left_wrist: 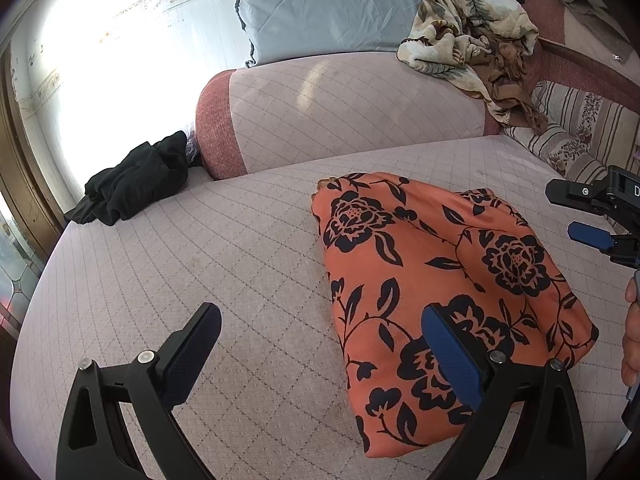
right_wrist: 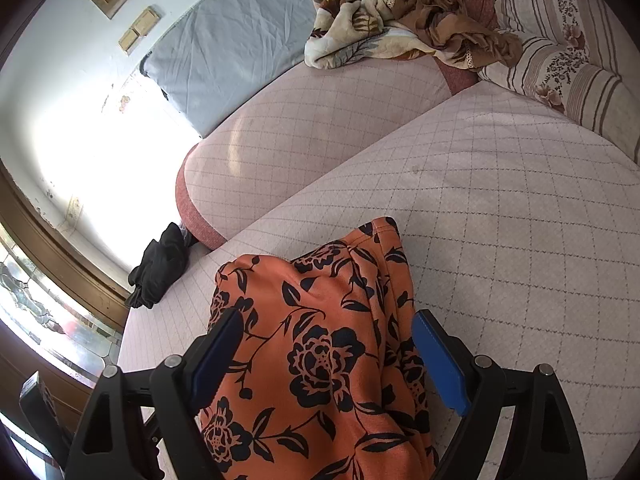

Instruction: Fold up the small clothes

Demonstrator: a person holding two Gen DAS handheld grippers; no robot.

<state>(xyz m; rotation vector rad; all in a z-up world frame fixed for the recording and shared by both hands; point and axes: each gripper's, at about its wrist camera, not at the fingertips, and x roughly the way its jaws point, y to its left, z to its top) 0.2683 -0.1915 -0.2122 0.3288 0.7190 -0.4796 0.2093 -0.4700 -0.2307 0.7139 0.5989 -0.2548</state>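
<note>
An orange garment with black flowers (left_wrist: 436, 280) lies folded into a rough rectangle on the pale quilted sofa seat (left_wrist: 200, 264). My left gripper (left_wrist: 320, 344) is open and empty, hovering over the seat at the garment's near left edge; its right pad (left_wrist: 452, 356) is above the cloth. My right gripper (right_wrist: 328, 360) is open, its jaws standing either side of the garment (right_wrist: 320, 344) above it, holding nothing. The right gripper also shows in the left wrist view (left_wrist: 600, 216) at the right edge.
A black garment (left_wrist: 132, 184) lies crumpled at the seat's far left corner. A floral beige blanket (left_wrist: 472, 44) and a grey-blue pillow (left_wrist: 328, 4) rest on the backrest. A striped flowered cushion (right_wrist: 560, 44) sits at the right end. A wooden door frame (right_wrist: 60, 240) is at left.
</note>
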